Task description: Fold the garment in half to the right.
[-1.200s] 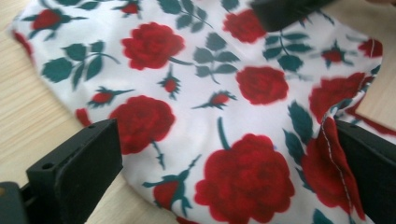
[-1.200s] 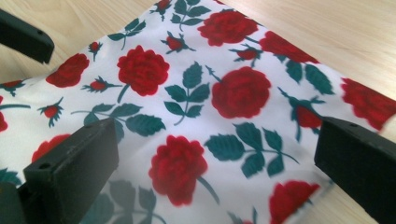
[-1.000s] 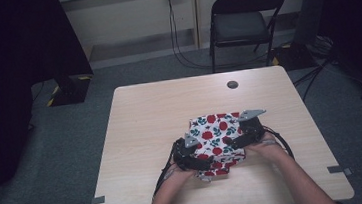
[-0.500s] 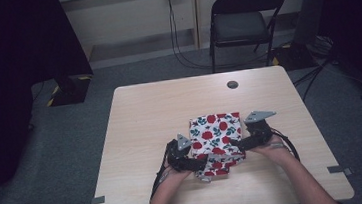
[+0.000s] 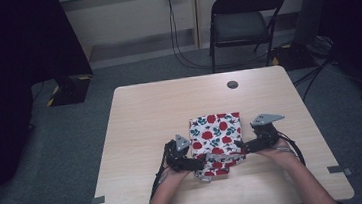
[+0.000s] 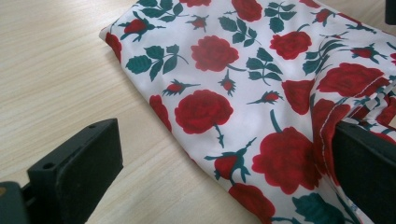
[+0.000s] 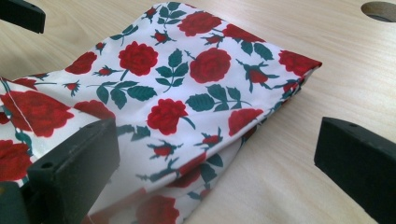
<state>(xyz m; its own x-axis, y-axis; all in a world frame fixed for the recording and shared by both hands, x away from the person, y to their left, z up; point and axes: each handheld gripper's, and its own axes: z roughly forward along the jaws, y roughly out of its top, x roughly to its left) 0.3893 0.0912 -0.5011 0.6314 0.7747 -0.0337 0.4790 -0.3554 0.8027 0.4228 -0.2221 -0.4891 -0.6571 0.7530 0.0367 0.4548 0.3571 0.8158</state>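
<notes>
A folded cloth printed with red roses lies on the table, toward the person's side and a little right of centre. The left gripper sits at its near left corner and the right gripper at its near right edge, both with jaws spread wide and gripping nothing. In the left gripper view one jaw rests on bare wood while the other sits against or under a hemmed flap of the cloth; in the right gripper view one jaw overlaps the fabric and the other stands clear on the wood.

The main risk is an uneven pinch: the fabric looks thin and slippery, so a jaw that closes on only the top layer would peel it off and undo the fold. The loose hem at the near edge could bunch or snag on a jaw. If the two sides close at different depths, the cloth would skew as it lifts or slides, and a shallow bite might simply slip free
</notes>
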